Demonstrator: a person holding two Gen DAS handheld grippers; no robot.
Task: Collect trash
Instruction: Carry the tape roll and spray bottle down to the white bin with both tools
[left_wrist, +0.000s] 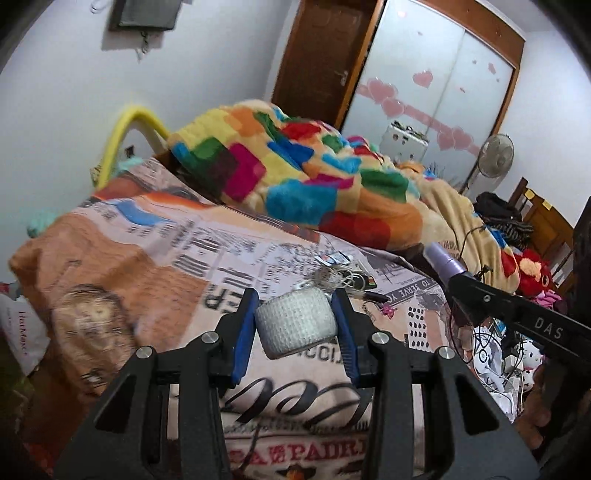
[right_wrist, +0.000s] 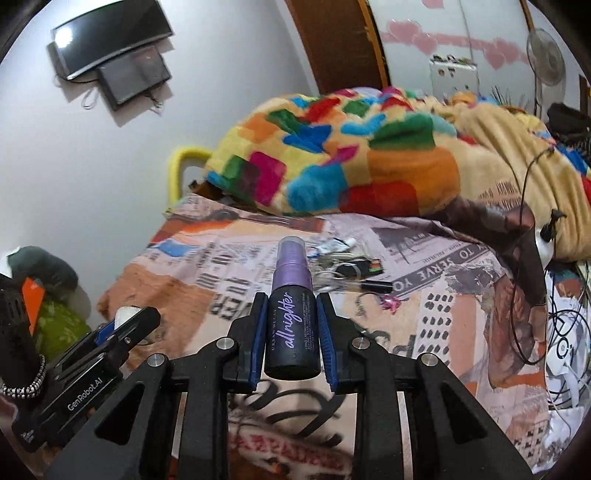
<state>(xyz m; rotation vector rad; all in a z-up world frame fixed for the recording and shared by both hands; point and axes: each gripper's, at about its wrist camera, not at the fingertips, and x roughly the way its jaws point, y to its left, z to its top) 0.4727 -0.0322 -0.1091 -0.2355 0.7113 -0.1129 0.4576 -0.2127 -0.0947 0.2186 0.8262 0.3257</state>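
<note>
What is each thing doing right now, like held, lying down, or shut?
Left hand-held gripper: shut on the white tape roll.
White tape roll: held above the bed.
Right hand-held gripper: shut on the spray bottle.
Spray bottle: held, cap on.
Keys and cords: lying on the bed.
Colourful blanket: bunched up.

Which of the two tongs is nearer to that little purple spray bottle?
The right tongs: the spray bottle stands clamped between their blue pads. The left tongs are off to the bottle's left, holding a white tape roll of their own.
</note>
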